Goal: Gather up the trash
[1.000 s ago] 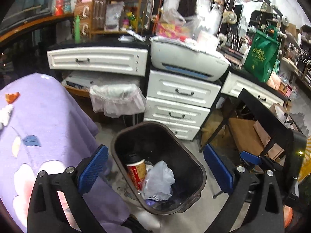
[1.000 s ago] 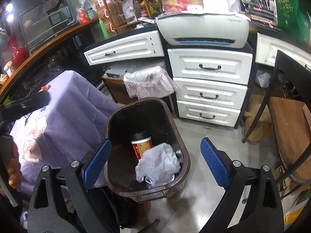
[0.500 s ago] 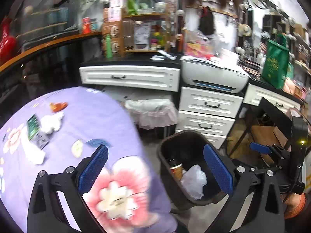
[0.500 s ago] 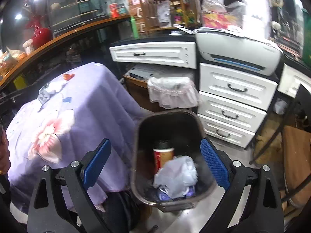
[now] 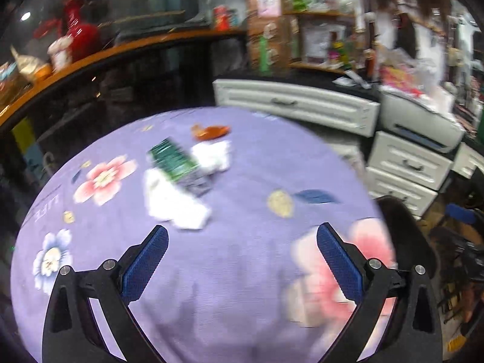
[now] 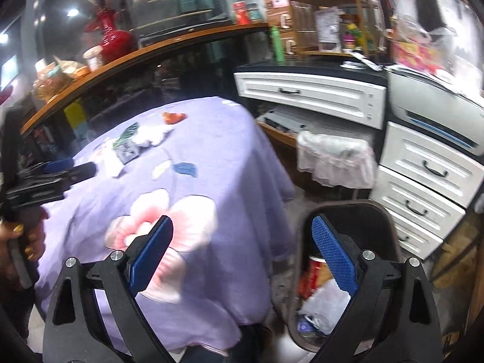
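Trash lies in a loose cluster toward the far side of the round desk draped in a lilac flower-print cloth [image 5: 230, 287], with the dark plastic waste bin [image 6: 378, 211] on the floor at its right, already holding a red cup and a crumpled bag. Largest of the litter is the flat white crumpled paper [image 5: 174, 202], nearest to the left gripper [image 5: 242, 260], whose blue-padded fingers are spread wide and empty above the cloth. The paper's long axis seems to run from far left to near right, though blur softens its outline. Overlapping its far end is the green foil wrapper [image 5: 172, 158], a rectangle whose length runs far left to near right. Just right of it sits a white tissue wad [image 5: 213, 155], and beyond that a small orange scrap [image 5: 211, 130] lying left to right.

The right gripper [image 6: 242, 257] hangs wide and empty between the desk edge and the bin.

Risks, as I judge them: the pieces overlap, so a pinch may drag a neighbour or bunch the loose cloth; thin paper may slip on the carry to the bin.
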